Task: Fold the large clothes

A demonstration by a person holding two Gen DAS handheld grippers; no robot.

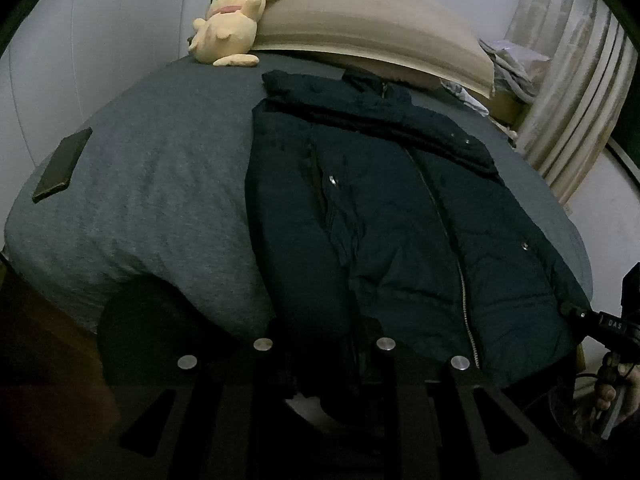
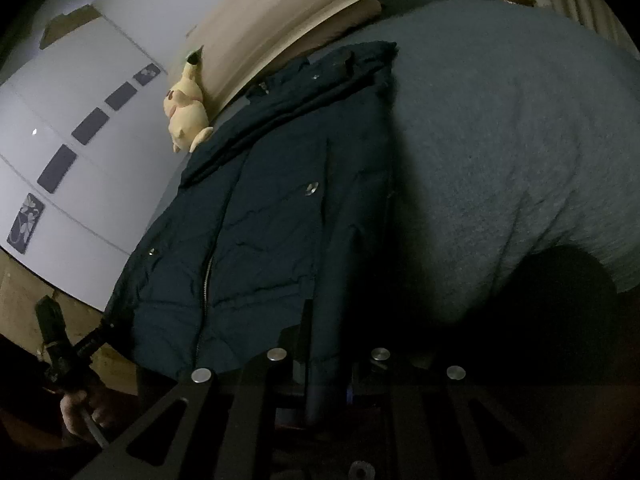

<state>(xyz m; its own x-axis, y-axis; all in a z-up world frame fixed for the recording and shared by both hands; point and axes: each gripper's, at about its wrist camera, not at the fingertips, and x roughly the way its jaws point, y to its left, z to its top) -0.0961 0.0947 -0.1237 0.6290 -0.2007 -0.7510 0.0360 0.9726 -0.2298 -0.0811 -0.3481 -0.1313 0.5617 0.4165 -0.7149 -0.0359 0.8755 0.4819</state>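
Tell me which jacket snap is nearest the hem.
Left wrist view: the snap right of the zipper; the other snap sits higher, left of it.

Dark navy padded zip-front jacket (image 1: 400, 208), laid front side up on a bed covered by a grey sheet (image 1: 152, 184). The collar lies at the far end, towards the headboard; the hem lies at the near edge of the bed. The central metal zipper (image 1: 444, 224) is closed and runs from collar to hem. Silver snap buttons (image 1: 332, 179) show on both front panels. One sleeve is folded across the chest, forming a diagonal band just below the collar. The fabric is puffy and lightly creased. In the right wrist view the same jacket (image 2: 256, 216) occupies the left half of the bed.
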